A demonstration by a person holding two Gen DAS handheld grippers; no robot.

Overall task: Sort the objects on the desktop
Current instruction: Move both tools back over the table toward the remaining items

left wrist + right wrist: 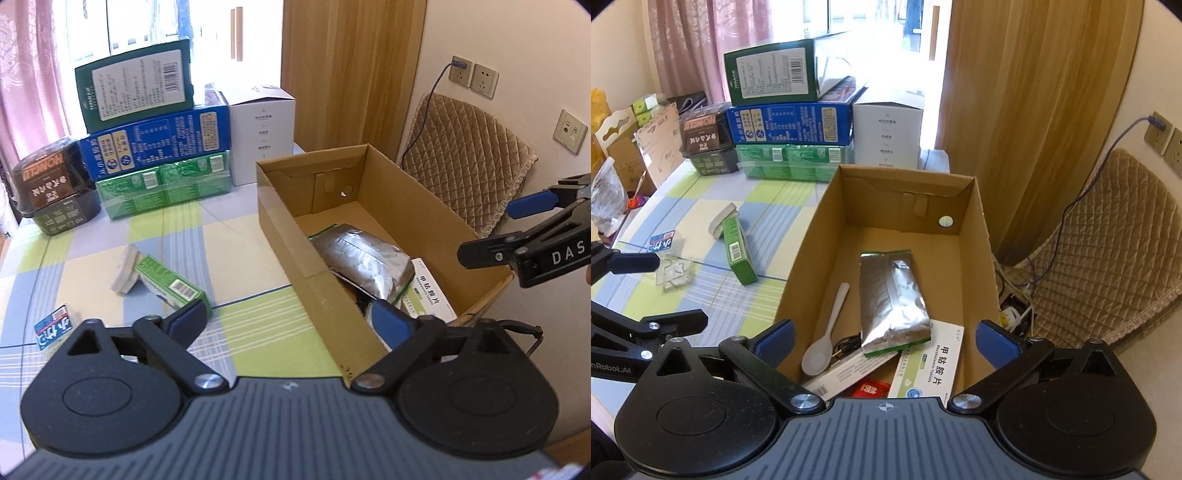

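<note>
An open cardboard box (975, 236) (280, 221) stands on the checked tablecloth. In it lie a silver foil pouch (892, 299) (365, 258), a white plastic spoon (827, 332), a white medicine box (929, 369) (432, 295), another white carton and a red packet (870, 389). On the cloth left of the box lie a green box (170, 282) (738, 251), a white block (125, 273), a small blue-white packet (53, 325) (663, 240) and a clear piece (674, 275). My left gripper (291, 321) is open and empty over the box's near corner. My right gripper (884, 341) is open and empty above the box.
Stacked green and blue cartons (155, 147), a white carton (264, 136) and dark snack tubs (51, 184) stand at the table's far side. A padded chair (469, 162) and wall sockets (472, 77) are to the right. Clutter (624, 155) sits beyond the left table edge.
</note>
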